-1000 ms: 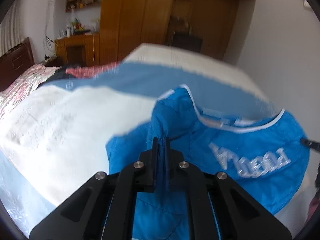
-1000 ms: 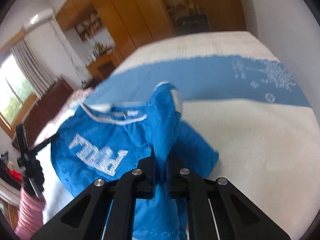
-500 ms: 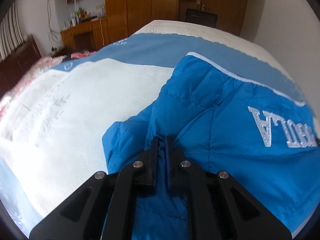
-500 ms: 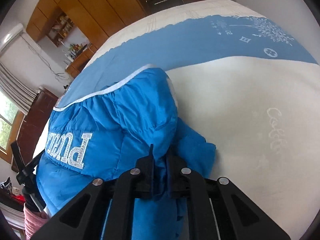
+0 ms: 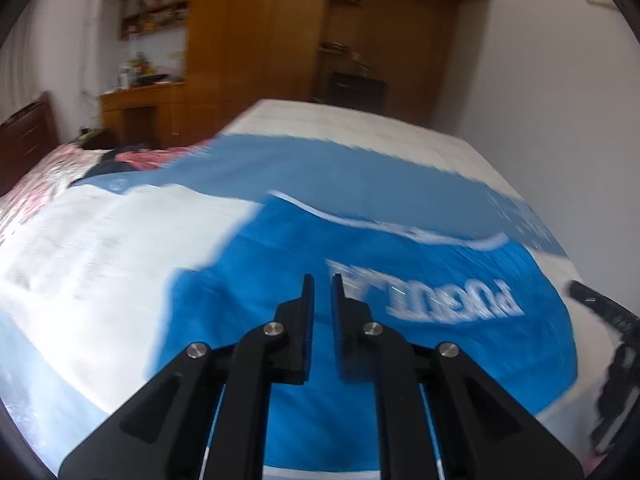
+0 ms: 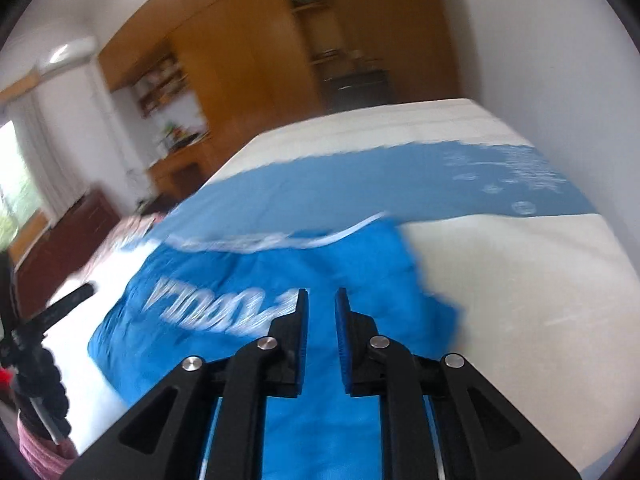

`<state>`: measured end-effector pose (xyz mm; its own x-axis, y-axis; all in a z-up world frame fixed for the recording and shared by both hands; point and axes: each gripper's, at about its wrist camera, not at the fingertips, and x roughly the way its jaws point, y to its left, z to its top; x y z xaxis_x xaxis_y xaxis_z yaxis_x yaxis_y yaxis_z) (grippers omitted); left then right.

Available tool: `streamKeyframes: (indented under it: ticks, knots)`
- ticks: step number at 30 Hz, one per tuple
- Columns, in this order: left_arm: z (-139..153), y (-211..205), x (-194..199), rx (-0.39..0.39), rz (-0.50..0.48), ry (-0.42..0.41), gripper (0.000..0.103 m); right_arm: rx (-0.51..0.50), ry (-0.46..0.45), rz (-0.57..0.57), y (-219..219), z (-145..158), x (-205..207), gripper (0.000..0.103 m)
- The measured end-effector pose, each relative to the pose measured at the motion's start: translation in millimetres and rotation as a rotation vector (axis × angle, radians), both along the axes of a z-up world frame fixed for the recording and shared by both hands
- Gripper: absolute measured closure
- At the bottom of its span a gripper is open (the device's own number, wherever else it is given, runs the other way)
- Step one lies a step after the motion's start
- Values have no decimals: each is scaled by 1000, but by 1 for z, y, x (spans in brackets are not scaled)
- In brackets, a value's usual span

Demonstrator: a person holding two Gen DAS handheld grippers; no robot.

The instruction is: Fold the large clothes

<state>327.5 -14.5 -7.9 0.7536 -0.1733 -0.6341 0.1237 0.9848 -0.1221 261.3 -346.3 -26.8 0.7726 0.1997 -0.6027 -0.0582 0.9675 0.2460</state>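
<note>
both views are smeared by motion blur – the white lettering on the blue jacket (image 5: 420, 264) cannot be read, and its near hem is cut off behind the tool bodies. the jacket lies spread flat on the bed (image 5: 92, 248), back side up, collar edge toward the far blue stripe. left gripper (image 5: 322, 280) hovers above the jacket, tilted downward; its jaws stand slightly parted with no cloth between them. right gripper (image 6: 321, 294) has the same downward tilt – its jaws have just been opening, the gap is clear, nothing is pinched. a dark stand at the bed edge is blurred.
</note>
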Motion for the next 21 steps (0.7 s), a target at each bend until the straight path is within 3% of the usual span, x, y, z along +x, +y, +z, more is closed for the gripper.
streamKeyframes:
  ticks: [2, 7, 14, 21]
  knots:
    - [-14, -19, 1, 24, -16, 18, 93, -66, -6, -18, 24, -13, 3, 91]
    - [-46, -34, 21, 31, -18, 66, 93, -37, 49, -78, 32, -45, 25, 91]
    - [-92, -31, 38, 37, -87, 145, 94, -71, 116, -36, 35, -84, 32, 94]
    - [-95, -29, 37, 37, -76, 175, 94, -81, 125, -31, 38, -87, 30, 96]
